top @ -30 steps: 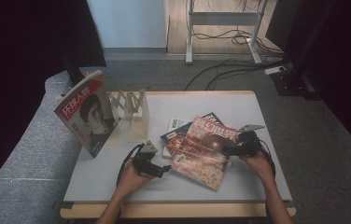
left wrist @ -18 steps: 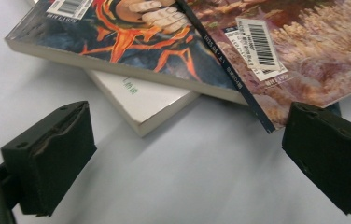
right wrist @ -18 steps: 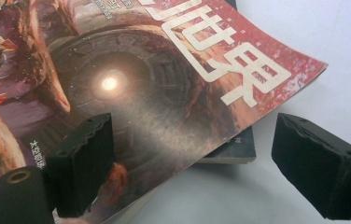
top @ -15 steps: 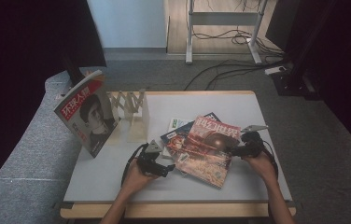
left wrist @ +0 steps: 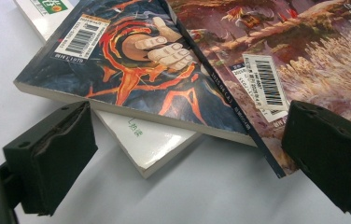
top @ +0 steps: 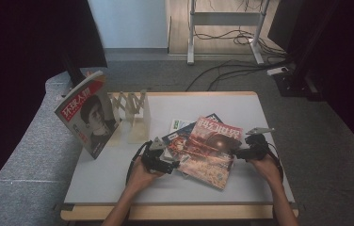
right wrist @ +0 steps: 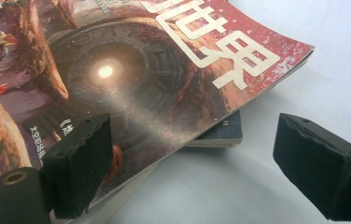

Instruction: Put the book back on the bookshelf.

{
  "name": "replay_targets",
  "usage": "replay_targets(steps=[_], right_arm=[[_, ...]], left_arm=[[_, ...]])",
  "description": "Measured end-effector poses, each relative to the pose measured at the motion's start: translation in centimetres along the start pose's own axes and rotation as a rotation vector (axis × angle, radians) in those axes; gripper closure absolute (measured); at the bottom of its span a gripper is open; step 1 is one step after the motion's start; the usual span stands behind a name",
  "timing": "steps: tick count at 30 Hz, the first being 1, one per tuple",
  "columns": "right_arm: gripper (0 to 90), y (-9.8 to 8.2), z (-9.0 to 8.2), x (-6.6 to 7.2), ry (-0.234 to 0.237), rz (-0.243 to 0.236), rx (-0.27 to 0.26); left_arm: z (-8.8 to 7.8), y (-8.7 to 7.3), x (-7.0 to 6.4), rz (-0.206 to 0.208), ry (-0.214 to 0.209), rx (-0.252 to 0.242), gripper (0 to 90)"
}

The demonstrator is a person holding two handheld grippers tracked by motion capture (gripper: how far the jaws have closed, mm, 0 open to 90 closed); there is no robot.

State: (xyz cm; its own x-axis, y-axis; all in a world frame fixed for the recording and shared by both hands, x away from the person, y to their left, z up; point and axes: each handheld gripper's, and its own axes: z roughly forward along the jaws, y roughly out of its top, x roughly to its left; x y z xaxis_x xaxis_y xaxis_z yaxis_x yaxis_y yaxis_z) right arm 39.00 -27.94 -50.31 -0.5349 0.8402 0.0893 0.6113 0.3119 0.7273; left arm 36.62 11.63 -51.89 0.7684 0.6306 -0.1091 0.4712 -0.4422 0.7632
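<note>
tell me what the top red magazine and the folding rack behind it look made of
Top red magazine: glossy coated paper, seemingly; light glares off its cover and the corner curls. Folding rack: pale unfinished wood, probably, with thin crossed slats and a matt look.

My worktop in a dim room with grey carpet

My pale worktop [top: 260, 117] with its wooden edge sits mid-frame on grey carpet [top: 335, 141]. A light wall [top: 128, 23] is at upper centre, with a white metal stand [top: 227, 28] and black cables [top: 222, 75] beside it. Dark curtains [top: 20, 56] fill the upper left and right.
</note>
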Motion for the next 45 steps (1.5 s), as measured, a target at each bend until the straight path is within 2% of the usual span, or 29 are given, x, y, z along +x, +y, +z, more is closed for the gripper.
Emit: replay_targets(steps=[9, 15, 20, 28, 36, 39, 44, 45], right_arm=[[6.1, 0.2, 0.0, 0.2, 0.023, -0.002, -0.008], [1.3, 0.4, 0.7, 0.2, 0.044, 0.012, -0.002], [0.0, 1.0, 1.7, -0.4, 0.067, 0.044, 0.009], [0.0, 1.4, 3.0, -1.9, 0.148, 0.136, 0.006], [0.0, 2.0, 3.9, -2.8, 0.208, 0.173, 0.013], [0.0, 2.2, 4.0, -2.9, 0.209, 0.171, 0.018], [13.4, 3.0, 3.3, -3.0, 0.144, 0.154, -0.003], [13.7, 3.2, 3.1, -3.0, 0.135, 0.15, -0.004]], left_arm=[[0.2, -0.3, -0.3, 0.019, 0.022, 0.005, 2.9], [0.3, -0.4, -0.4, 0.027, 0.035, 0.013, 2.9], [0.4, -0.4, -0.4, 0.026, 0.035, 0.013, 2.9], [0.4, -0.4, -0.3, 0.019, 0.029, 0.011, 3.0], [0.3, -0.5, -0.3, 0.021, 0.026, 0.007, 3.8], [0.3, -0.5, -0.3, 0.02, 0.024, 0.007, 3.9], [0.3, -0.5, -0.3, 0.019, 0.02, 0.007, 4.4], [0.3, -0.5, -0.3, 0.018, 0.018, 0.006, 4.5]])
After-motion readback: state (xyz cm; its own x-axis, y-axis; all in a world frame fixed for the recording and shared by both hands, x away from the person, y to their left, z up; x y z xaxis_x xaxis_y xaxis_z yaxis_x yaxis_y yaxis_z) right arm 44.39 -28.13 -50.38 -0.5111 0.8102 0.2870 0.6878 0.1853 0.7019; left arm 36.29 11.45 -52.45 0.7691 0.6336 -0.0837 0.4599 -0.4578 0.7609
